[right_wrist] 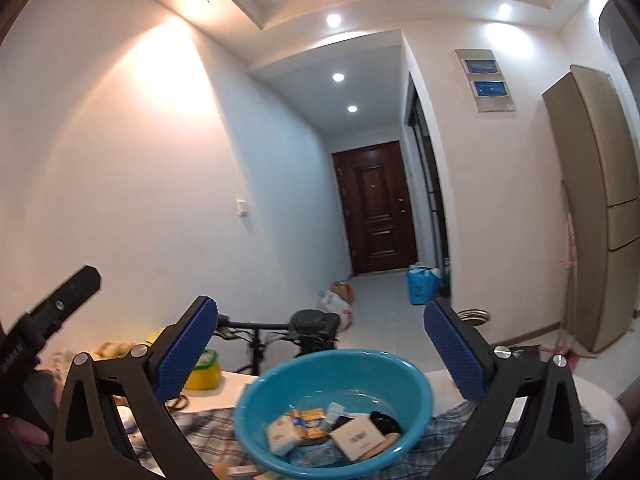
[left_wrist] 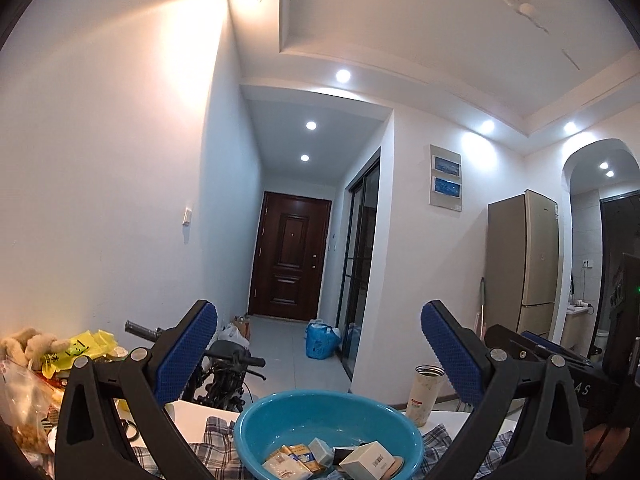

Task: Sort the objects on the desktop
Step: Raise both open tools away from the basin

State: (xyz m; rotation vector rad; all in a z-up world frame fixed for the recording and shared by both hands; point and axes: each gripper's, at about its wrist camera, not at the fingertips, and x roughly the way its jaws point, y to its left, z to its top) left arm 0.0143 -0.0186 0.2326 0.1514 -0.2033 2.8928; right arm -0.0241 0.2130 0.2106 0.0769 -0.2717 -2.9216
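Note:
A blue plastic basin (left_wrist: 256, 428) (right_wrist: 256, 400) sits on a plaid cloth (left_wrist: 216, 436) (right_wrist: 200, 420) on a white table. Inside lie a white box (left_wrist: 370, 462) (right_wrist: 356, 438), small packets (left_wrist: 286, 466) (right_wrist: 282, 434) and other small items. My left gripper (left_wrist: 318, 346) hovers above the basin's near side, jaws wide apart and empty. My right gripper (right_wrist: 320, 344) is held the same way over the basin, open with nothing between its blue pads (right_wrist: 188, 354). Both point nearly level toward the hallway. The left gripper's black body (right_wrist: 52, 320) shows at the left of the right wrist view.
A yellow bag (left_wrist: 76, 350) and snack packets crowd the table's left end. A metal tumbler (left_wrist: 426, 394) stands right of the basin. A bicycle (right_wrist: 280, 332) stands behind the table. A fridge (right_wrist: 600, 208) is at the right, a brown door (left_wrist: 290, 254) down the hall.

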